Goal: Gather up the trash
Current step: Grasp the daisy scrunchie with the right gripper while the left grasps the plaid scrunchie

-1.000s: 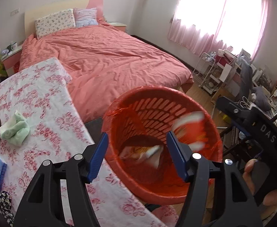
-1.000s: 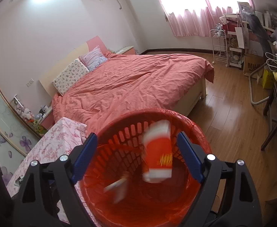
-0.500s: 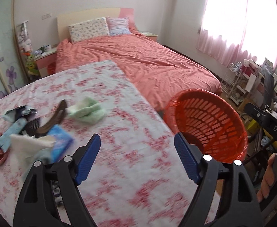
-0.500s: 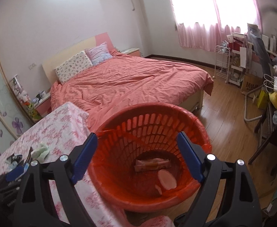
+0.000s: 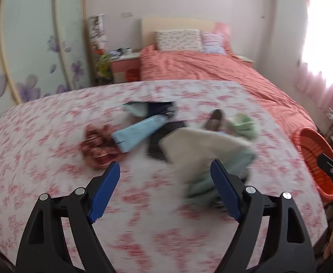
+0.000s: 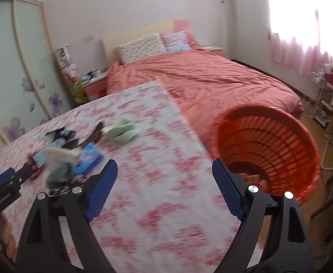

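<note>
Both grippers, left gripper (image 5: 165, 191) & right gripper (image 6: 165, 187), were spread wide w/ nothing between; trash pile (image 5: 166, 132) lay on table (image 5: 41, 150), basket (image 6: 280, 145) beside it. Risk, imo: grabbing the green cloth (image 5: 242, 125) not trash, pile being so tangled

I count 2 grippers, mine: left gripper (image 5: 165, 192), right gripper (image 6: 164, 187). 1 orange basket (image 6: 277, 141). 1 table with floral cloth (image 5: 52, 159). 1 bed (image 6: 211, 79), 2 pillows (image 6: 141, 49). On cloth: 1 light-blue tube (image 5: 139, 133), 1 green cloth (image 5: 242, 125), 1 red patterned wad (image 5: 97, 145), 1 cream sheet (image 5: 202, 147), 1 brown curved piece (image 5: 214, 120). Rest of pile too blurred to count.
</note>
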Motion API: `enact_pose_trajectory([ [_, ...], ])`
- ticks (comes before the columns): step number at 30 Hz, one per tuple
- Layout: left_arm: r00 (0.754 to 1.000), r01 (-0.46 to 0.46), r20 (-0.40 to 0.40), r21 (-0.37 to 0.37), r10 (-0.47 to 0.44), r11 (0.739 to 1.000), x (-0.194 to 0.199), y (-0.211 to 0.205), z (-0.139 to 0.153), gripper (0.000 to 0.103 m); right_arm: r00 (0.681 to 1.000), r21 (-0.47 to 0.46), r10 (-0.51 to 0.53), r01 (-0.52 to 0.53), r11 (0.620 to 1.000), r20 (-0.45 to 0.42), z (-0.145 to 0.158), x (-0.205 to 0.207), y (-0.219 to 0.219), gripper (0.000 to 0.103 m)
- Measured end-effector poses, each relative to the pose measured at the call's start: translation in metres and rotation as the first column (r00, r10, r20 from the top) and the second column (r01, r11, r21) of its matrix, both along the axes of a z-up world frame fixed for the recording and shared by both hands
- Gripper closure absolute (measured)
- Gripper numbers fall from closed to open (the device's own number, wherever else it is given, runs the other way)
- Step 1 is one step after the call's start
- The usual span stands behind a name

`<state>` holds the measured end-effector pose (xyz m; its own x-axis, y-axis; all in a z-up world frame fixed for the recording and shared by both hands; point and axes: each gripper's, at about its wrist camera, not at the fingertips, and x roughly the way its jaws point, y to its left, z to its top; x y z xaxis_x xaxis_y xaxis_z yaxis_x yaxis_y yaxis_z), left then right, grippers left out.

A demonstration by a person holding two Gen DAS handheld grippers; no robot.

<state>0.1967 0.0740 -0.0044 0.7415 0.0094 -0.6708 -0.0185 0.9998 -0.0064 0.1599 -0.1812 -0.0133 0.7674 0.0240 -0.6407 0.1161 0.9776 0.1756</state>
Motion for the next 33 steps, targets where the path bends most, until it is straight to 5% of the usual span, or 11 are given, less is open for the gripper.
enact_pose_trajectory([
  [7, 0.990, -0.144, -0.012, -0.021, 0.143, 0.989, 0.006, 0.066, -0.020, 0.022, 0.985, 0.032, 0.171, -0.170, 0.985, -0.039, -0.016, 0.009, 0.067, 0.025],
  [13, 0.982, -0.186, -0.045, -0.023, 0.185, 0.982, 0.008, 0.090, -0.036, 0.022, 0.962, -0.033, 0.257, -0.261, 0.965, -0.089, -0.034, 0.017, 0.118, 0.029],
  [18, 0.977, -0.202, -0.073, -0.041, 0.198, 0.979, 0.011, 0.098, -0.045, 0.022, 0.952, -0.038, 0.263, -0.272, 0.962, -0.156, -0.055, 0.037, 0.124, 0.046],
  [20, 0.976, -0.206, -0.078, -0.046, 0.202, 0.977, 0.014, 0.100, -0.048, 0.022, 0.948, -0.034, 0.274, -0.283, 0.959, -0.163, -0.060, 0.042, 0.124, 0.074],
  [21, 0.975, -0.209, -0.082, -0.049, 0.204, 0.977, 0.017, 0.101, -0.049, 0.022, 0.948, -0.027, 0.277, -0.285, 0.958, -0.158, -0.058, 0.042, 0.122, 0.077],
  [25, 0.974, -0.213, -0.094, -0.066, 0.206, 0.975, 0.027, 0.106, -0.053, 0.022, 0.965, -0.081, 0.231, -0.241, 0.967, -0.121, -0.050, 0.043, 0.112, 0.087],
  [33, 0.972, -0.217, -0.110, -0.090, 0.207, 0.972, 0.044, 0.110, -0.056, 0.022, 0.991, -0.129, 0.012, -0.029, 0.991, -0.131, -0.051, 0.065, 0.065, 0.088],
])
